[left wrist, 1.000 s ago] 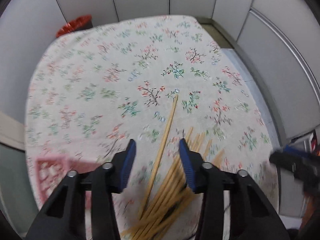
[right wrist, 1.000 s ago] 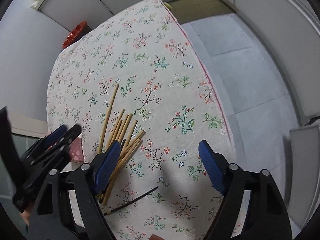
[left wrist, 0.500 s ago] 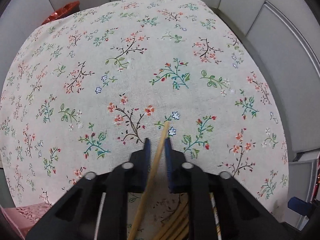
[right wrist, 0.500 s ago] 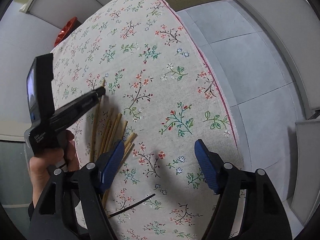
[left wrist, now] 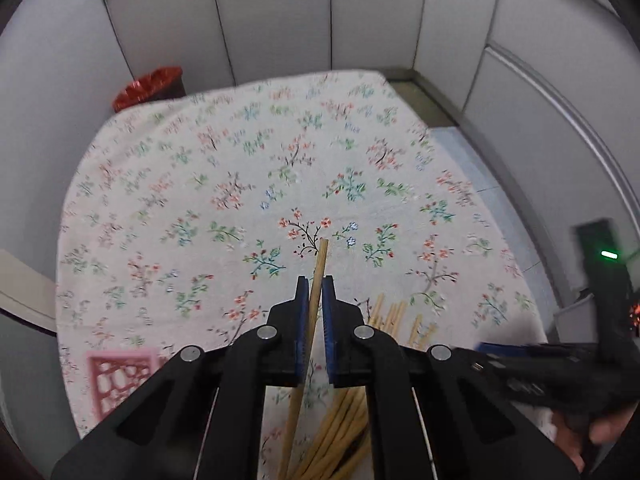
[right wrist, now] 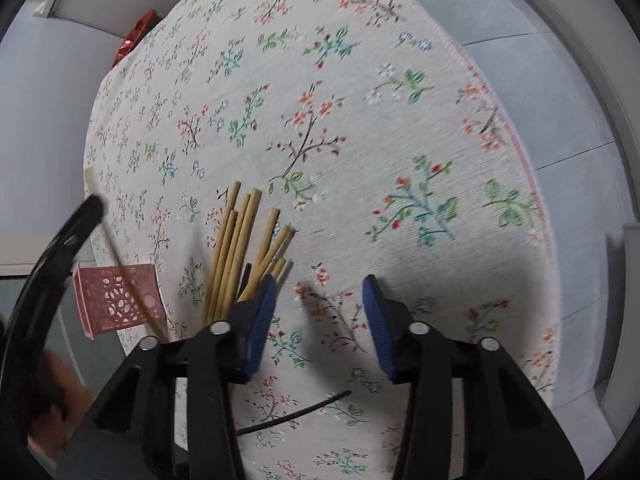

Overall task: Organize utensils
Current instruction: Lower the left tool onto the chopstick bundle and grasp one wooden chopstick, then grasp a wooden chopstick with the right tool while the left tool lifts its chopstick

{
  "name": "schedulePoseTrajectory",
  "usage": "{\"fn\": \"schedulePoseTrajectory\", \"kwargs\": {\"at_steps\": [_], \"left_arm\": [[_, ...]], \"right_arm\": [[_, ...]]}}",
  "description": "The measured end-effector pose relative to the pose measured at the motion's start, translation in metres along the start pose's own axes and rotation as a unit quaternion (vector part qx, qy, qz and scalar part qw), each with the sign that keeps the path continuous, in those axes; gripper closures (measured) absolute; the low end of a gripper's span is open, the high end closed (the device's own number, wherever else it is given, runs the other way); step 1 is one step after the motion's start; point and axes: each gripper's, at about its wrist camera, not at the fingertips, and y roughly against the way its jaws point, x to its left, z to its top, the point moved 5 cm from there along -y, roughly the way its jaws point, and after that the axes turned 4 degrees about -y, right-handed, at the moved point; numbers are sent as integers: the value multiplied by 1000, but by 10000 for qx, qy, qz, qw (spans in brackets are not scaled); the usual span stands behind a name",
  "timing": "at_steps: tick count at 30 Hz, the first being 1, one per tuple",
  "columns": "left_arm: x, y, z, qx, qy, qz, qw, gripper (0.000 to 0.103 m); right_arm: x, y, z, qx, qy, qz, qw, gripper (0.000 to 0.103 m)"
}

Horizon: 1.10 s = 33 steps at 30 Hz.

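Note:
My left gripper is shut on one wooden chopstick, which is lifted above the floral tablecloth with its tip poking out past the pads. The same held chopstick shows blurred in the right wrist view, over a pink lattice basket. A pile of several wooden chopsticks lies on the cloth. My right gripper hangs low just right of that pile, its jaws closing with only cloth between them; the left finger overlaps the pile's near ends.
A thin black stick lies on the cloth under my right gripper. The pink basket sits at the table's left edge. A red object stands beyond the far-left corner. The table's right edge drops to a grey floor.
My left gripper closed on a single chopstick and raised it off the cloth. My right gripper came down toward the pile and its jaws narrowed.

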Motion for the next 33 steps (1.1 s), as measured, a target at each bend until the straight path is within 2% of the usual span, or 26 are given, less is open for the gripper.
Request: {"fn": "schedulePoseTrajectory", "kwargs": {"at_steps": [2, 4, 11, 13, 18, 21, 27, 30, 33], "left_arm": [[2, 28, -6, -241, -45, 23, 9997, 97], [5, 47, -10, -394, -4, 11, 9992, 97], [23, 106, -34, -822, 275, -71, 9962, 97], [31, 114, -42, -906, 403, -84, 9950, 97], [47, 126, -57, -1060, 595, -59, 9926, 98], [53, 131, -65, -1180, 572, 27, 9914, 98], [70, 143, -79, -1286, 761, -18, 9888, 98], [75, 157, -81, -1440, 739, -6, 9868, 98], [78, 177, -82, -1647, 732, 57, 9836, 98]], "right_arm": [[3, -5, -3, 49, -59, 127, 9999, 70], [8, -9, -6, 90, -108, 240, 9996, 72], [20, -22, -10, 51, -94, 75, 9999, 80], [21, -24, -10, 12, -157, 98, 9998, 81], [26, -30, -8, -36, -242, 168, 9996, 92], [26, -31, -8, -68, -289, 305, 9991, 96], [34, 1, -18, -455, -142, 674, 9966, 98], [47, 28, -30, -727, 141, 916, 9930, 99], [64, 60, -48, -1206, 640, 925, 9863, 99]]}}
